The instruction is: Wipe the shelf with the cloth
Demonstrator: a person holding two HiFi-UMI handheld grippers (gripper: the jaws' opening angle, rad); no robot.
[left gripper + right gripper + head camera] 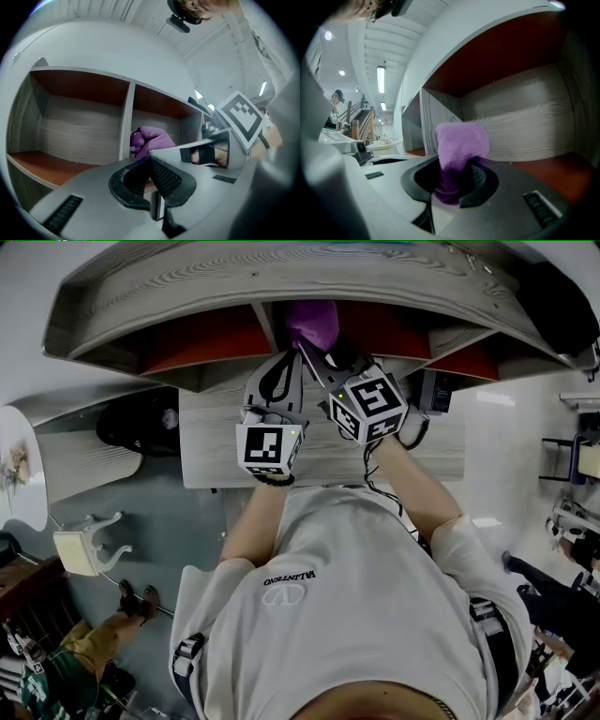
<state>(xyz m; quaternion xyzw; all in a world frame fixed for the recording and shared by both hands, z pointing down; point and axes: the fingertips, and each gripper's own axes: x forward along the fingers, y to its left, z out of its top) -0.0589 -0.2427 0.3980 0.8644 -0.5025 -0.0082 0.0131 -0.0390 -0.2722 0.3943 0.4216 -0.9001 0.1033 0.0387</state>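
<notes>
The purple cloth (461,143) is bunched up and pinched in my right gripper (457,180), which is shut on it. The cloth is held inside a compartment of the grey wooden shelf (525,122) with a red-brown floor and ceiling, close to the upright divider (433,122). In the head view the cloth (314,322) sits at the shelf's (187,287) middle opening, with the right gripper (317,351) just below it. My left gripper (150,161) is shut and holds nothing; it points at the divider (125,122), with the cloth (150,139) just beyond. It hangs beside the right one (279,381).
A grey desk top (422,451) lies under the shelf, with a black device (436,390) at its right end. A dark round object (141,423) stands left of the desk, and a white chair (84,547) is lower left. A person (80,648) sits at the bottom left.
</notes>
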